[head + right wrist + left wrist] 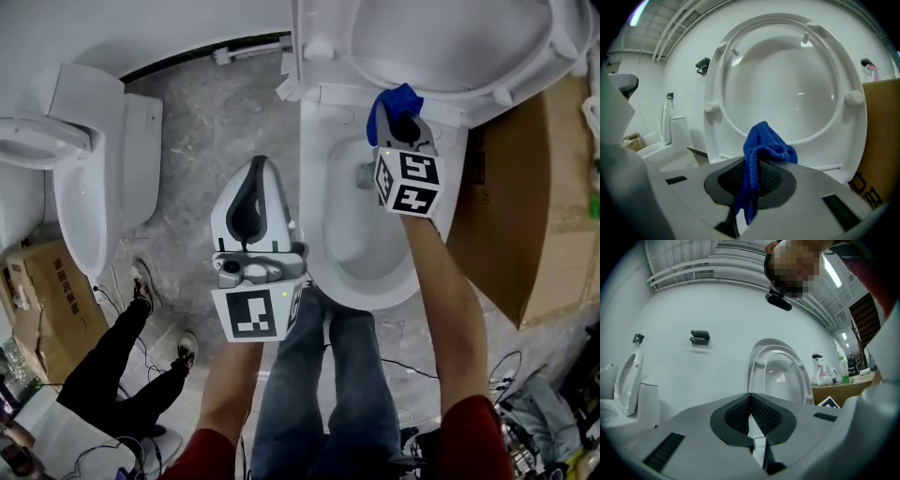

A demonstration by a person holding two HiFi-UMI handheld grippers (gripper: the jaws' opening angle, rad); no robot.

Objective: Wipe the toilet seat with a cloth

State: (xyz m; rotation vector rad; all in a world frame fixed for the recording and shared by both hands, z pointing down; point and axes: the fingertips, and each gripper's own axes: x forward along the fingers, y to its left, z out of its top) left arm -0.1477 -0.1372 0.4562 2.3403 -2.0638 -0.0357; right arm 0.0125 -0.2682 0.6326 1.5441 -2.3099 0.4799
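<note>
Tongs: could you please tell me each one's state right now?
Left tongs: closed, empty.
Right tongs: closed on the blue cloth.

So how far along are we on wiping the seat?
Done: the toilet seat is raised and the blue cloth is clamped in the right gripper. In hand: the cloth is held up close to the seat's underside; contact can't be confirmed. Left: the wipe itself, no sign of it yet. The left gripper is shut, empty, beside the bowl.
</note>
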